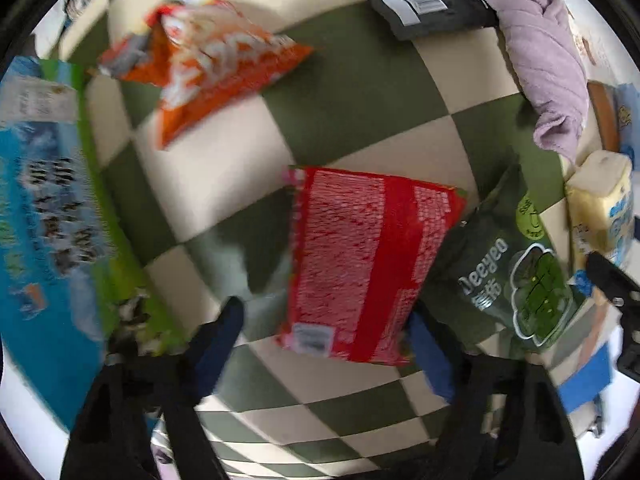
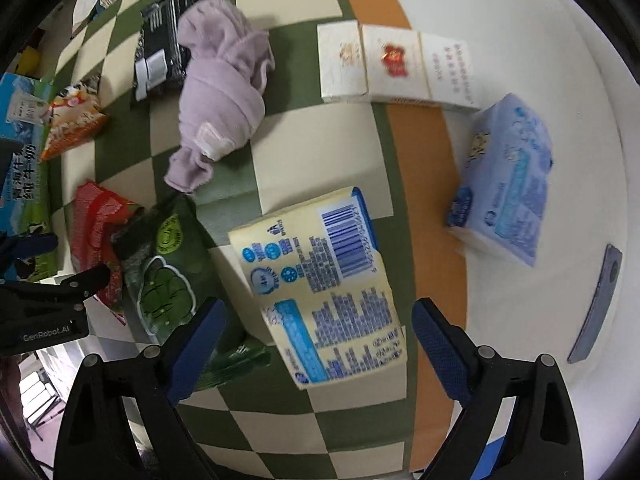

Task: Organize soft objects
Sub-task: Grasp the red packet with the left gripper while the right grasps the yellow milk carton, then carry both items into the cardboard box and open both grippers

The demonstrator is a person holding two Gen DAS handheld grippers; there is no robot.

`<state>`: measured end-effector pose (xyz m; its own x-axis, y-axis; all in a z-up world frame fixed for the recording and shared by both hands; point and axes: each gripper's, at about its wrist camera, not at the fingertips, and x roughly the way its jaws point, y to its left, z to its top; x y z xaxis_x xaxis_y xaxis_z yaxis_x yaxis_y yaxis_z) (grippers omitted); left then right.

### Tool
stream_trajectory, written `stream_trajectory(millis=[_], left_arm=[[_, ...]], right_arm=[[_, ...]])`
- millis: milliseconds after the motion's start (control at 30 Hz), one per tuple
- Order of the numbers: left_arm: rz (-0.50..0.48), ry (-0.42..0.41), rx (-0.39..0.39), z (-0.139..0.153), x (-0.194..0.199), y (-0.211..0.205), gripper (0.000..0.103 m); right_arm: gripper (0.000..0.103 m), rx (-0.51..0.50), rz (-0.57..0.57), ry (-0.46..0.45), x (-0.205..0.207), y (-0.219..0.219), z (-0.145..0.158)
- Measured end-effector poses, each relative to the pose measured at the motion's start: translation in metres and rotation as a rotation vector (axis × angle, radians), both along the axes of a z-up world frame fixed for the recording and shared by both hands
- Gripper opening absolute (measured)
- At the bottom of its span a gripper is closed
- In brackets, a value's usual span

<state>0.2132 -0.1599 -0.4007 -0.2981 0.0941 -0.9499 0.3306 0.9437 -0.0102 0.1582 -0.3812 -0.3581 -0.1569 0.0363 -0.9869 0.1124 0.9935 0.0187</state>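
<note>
Lighting: even, bright, indoor; soft shadows. Quality: motion blur throughout, strong fisheye bending, dark vignetted corners.

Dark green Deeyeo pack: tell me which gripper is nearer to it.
Right. The right gripper straddles the yellow tissue pack touching the green pack; the left gripper straddles the red packet beside it.

Green-and-cream checkered mat: cloth cover, the reference for all entries.
Orange band: runs along the mat's edge.
White surface: lies beyond the orange band, away from the mat.
Three white boxes: in a row, straddling the mat's edge and the band.
Grey flat strip: well off the mat, on the white surface.
Blue-and-green milk carton box: at the mat's opposite side.
</note>
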Motion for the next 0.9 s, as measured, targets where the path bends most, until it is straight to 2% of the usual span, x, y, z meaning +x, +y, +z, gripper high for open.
stream_trajectory(millis=[33,67,167,333,433,567,700,800,900], left_arm=[[0.012,0.011,-0.021,0.000,-0.001,0.000,0.055],[0.016,0.014,-0.029,0.001,-0.003,-0.001,0.051],[0.027,-0.014,-0.033,0.008,-0.009,0.000,0.044],[0.077,-0.073,-0.037,0.043,-0.015,0.019,0.042],[0.127,-0.115,-0.071,0.076,-0.019,0.032,0.042],[0.190,-0.207,-0.152,0.142,-0.038,0.059,0.042],[0.263,-0.320,-0.209,0.221,-0.050,0.104,0.042],[0.313,-0.393,-0.214,0.261,-0.041,0.133,0.042],[0.364,-0.451,-0.204,0.286,-0.036,0.175,0.042]], right_arm=[[0.094,0.002,-0.002,0.010,0.000,-0.001,-0.007],[0.087,0.003,-0.004,0.016,0.002,-0.002,-0.013],[0.074,-0.010,-0.018,0.030,0.002,-0.005,-0.026],[0.071,0.009,-0.081,-0.013,-0.005,-0.020,-0.024],[0.070,0.040,-0.113,-0.030,-0.014,-0.026,-0.009],[0.069,0.075,-0.115,-0.095,-0.028,-0.016,0.031],[0.069,0.146,-0.072,-0.181,-0.033,0.008,0.090],[0.069,0.210,-0.007,-0.250,-0.018,0.054,0.143],[0.069,0.301,0.053,-0.299,-0.002,0.124,0.176]])
